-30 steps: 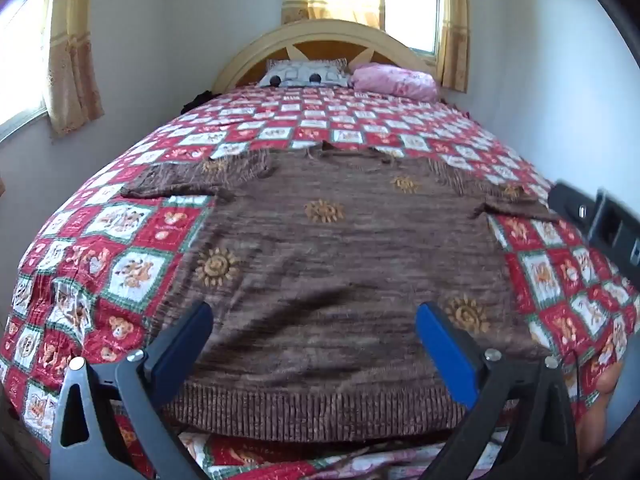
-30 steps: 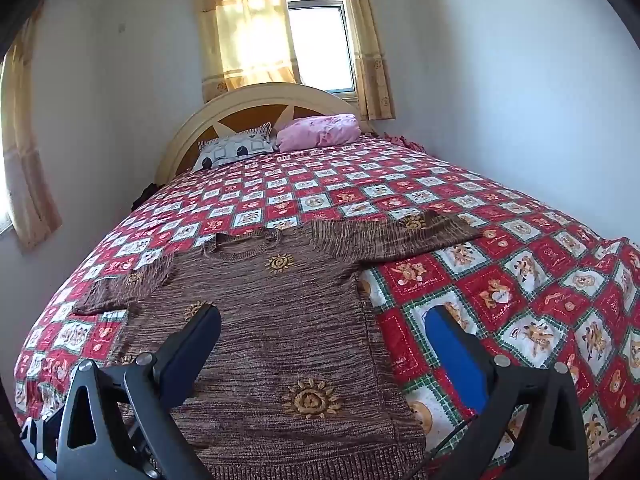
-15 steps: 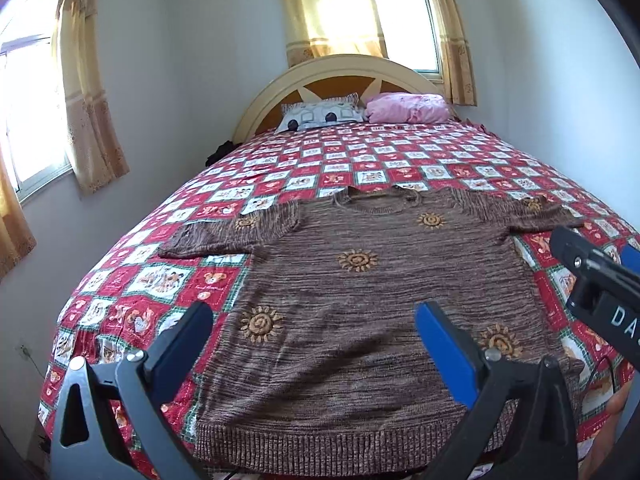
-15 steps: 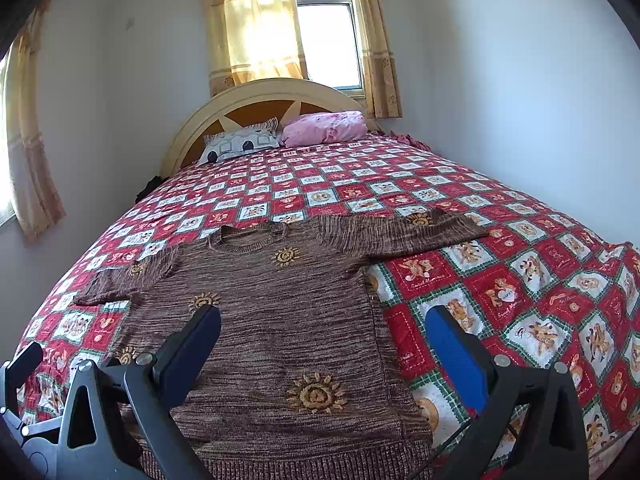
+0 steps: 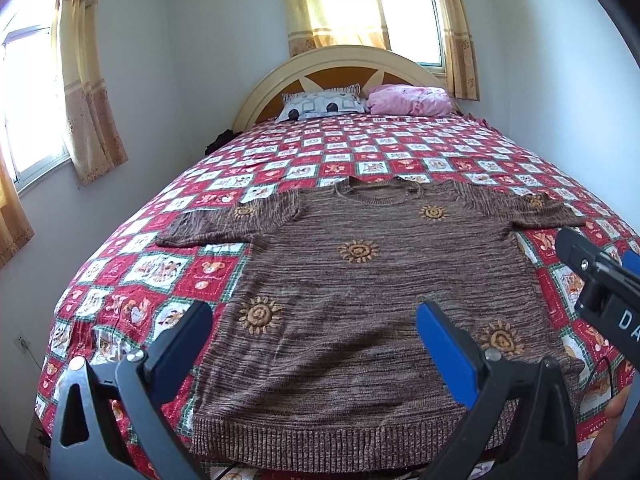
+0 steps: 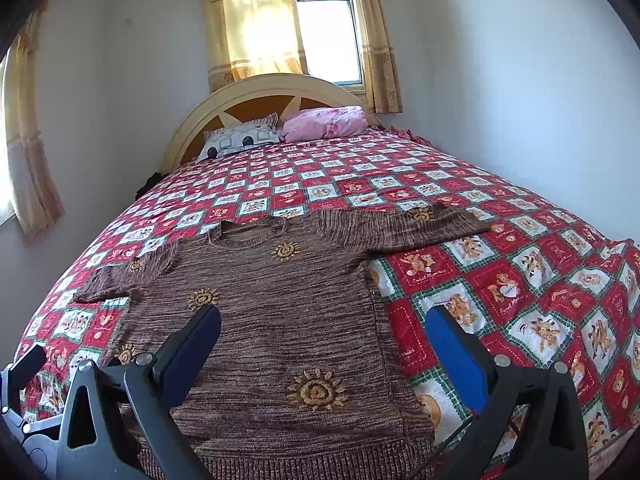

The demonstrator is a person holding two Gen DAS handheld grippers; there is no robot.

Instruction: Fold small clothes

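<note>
Brown knitted sweater lies spread flat, front up, on the near half of the bed, on a red, white and green patchwork bedspread. Its collar points to the far end, its ribbed hem lies along the near edge, and both short sleeves are stretched out to left and right. Orange sun motifs are scattered over the knit.

The left gripper hangs above the near left part of the sweater with its jaws spread wide and nothing between them; its left finger is over the bedspread just beside the sweater's left edge, its right finger over the knit. The right gripper hovers over the sweater's near right side, jaws likewise wide apart and empty, its left finger above the knit and its right finger above the bedspread beside the sweater's right edge. In the left wrist view part of the right gripper shows at the right edge, near the right sleeve.

At the far end stand a cream arched headboard, a patterned white pillow and a pink pillow side by side. Yellow curtains hang at the window behind.
</note>
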